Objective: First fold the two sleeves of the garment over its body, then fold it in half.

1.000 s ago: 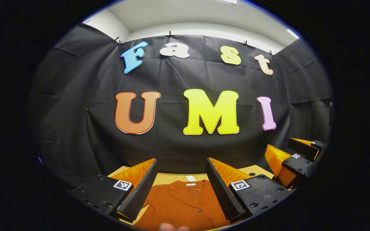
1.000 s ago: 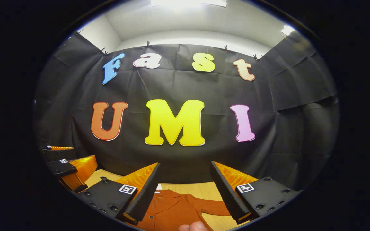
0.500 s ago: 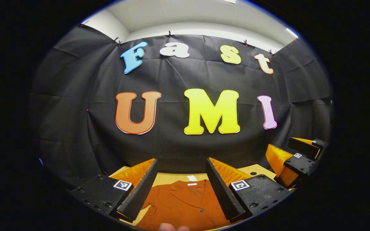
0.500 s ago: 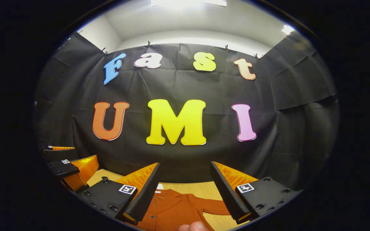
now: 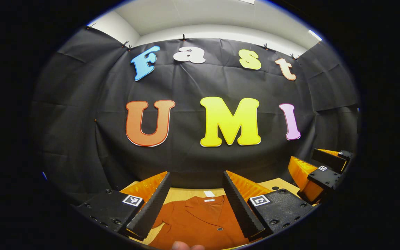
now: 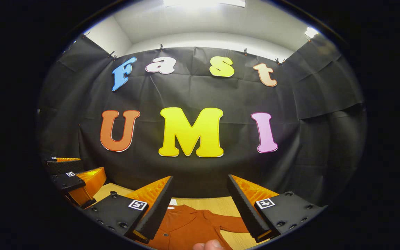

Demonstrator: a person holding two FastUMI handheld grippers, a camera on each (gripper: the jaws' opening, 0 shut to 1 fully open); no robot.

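A pale wooden tabletop [image 5: 182,193] ran up to the black cloth wall. A rust-orange garment [image 5: 200,222] lay flat on it, collar toward the wall, one sleeve [image 6: 229,224] stretched out sideways on the wood.

Your left gripper view cuts off the garment [image 5: 200,222] at the bottom; its left sleeve hides behind a finger [image 5: 149,208]. Its hem, probably lower, stays unseen.

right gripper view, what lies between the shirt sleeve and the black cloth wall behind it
Bare wooden table. In the right gripper view, nothing sits on that strip between the rust-orange shirt and its sleeve and the black cloth wall.
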